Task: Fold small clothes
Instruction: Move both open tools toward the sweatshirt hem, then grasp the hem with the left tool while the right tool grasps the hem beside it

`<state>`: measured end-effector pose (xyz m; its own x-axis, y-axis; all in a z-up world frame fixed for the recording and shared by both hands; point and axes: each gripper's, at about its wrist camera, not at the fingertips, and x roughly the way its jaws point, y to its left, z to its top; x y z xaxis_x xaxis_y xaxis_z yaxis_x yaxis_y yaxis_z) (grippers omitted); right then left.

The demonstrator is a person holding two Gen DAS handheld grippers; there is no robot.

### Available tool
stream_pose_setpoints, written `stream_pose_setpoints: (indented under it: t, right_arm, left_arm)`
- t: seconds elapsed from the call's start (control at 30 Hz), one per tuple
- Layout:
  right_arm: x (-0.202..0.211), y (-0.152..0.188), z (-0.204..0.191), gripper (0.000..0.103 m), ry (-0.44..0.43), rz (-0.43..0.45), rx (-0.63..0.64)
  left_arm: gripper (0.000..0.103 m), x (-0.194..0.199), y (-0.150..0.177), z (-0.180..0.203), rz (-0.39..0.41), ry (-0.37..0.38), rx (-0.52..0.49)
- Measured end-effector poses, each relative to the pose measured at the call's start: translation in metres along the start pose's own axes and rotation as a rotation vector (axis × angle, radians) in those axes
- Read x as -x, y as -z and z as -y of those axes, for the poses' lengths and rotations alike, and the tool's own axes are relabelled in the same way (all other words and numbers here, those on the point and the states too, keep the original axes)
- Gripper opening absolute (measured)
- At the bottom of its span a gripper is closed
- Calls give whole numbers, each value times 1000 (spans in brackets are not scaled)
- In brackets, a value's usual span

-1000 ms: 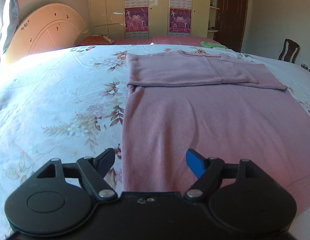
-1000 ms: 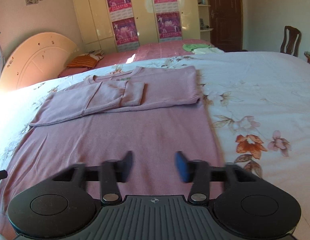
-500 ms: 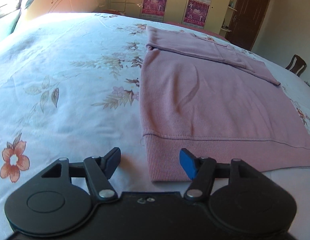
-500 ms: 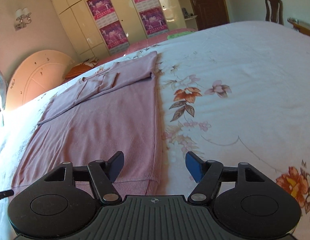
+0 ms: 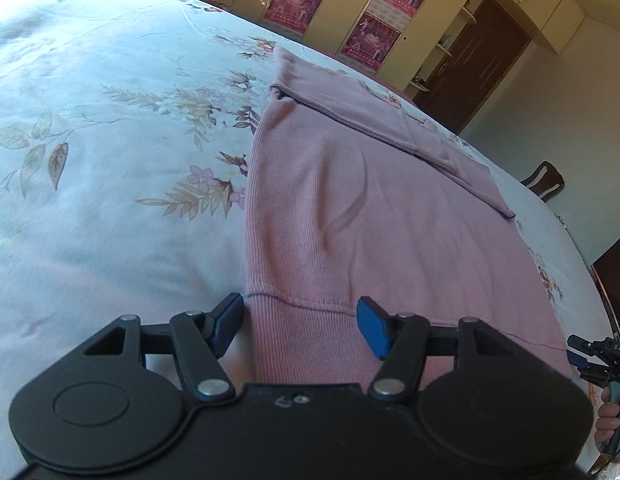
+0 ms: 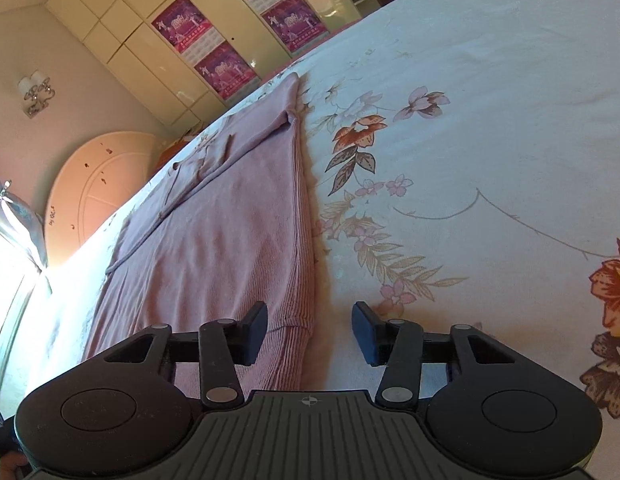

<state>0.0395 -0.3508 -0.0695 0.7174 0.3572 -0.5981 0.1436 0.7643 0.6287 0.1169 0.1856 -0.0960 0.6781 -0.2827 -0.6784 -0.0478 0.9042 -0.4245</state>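
Left gripper (image 5: 300, 326) part-open astride pink top (image 5: 349, 208) hem corner; right gripper (image 6: 310, 330) just closing, part-open, straddling opposite corner; wall lamp (image 6: 34, 92) only in right view, chair (image 5: 543, 180) only in left

Left gripper (image 5: 300, 326): matte black body, two round disc housings, silver pivot screws, blue pads on black fingers (image 5: 373, 326), small engraved mark at centre. Right gripper (image 6: 310, 332): same black linkage and silver screws, grey ribbed centre plate with a crosshair mark, dark blue pads (image 6: 363, 334).
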Motion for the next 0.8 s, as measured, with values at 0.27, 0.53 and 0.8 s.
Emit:
stream_pose_setpoints:
  t: [0.27, 0.53, 0.8]
  right_arm:
    - [-19, -4, -3, 46, -124, -92, -10]
    - [-7, 10, 22, 43, -255, -111, -170]
    - [-10, 10, 23, 16, -236, -140, -174]
  left_arm:
    - [60, -10, -3, -31, -21, 231, 182]
    - [57, -3, 10, -43, -27, 316, 220]
    - [34, -8, 11, -29, -13, 217, 123]
